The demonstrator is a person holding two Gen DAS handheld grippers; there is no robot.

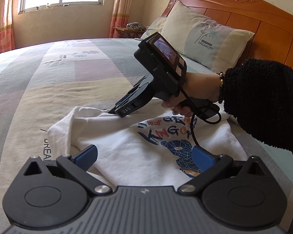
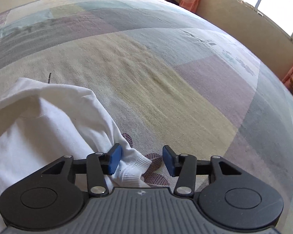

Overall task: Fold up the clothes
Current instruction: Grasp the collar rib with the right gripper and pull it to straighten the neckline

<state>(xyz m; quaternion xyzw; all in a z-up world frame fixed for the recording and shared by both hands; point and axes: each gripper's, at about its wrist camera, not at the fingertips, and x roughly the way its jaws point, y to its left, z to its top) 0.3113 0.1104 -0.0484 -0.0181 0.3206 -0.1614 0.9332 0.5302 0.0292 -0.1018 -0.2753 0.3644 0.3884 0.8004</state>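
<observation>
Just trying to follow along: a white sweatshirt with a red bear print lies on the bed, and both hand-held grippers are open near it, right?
Nearly. The bear print on the white sweatshirt is blue, not red, as the left wrist view shows. The rest holds: it lies on the bed, with the left hand-held gripper and right hand-held gripper open.

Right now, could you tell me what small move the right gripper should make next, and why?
Probably close the right gripper on the ribbed cuff of the white printed sweatshirt. Its blue pads stand apart with the cuff lying loose between them on the patchwork bedspread, so nothing is gripped yet for folding the sleeve in.
</observation>
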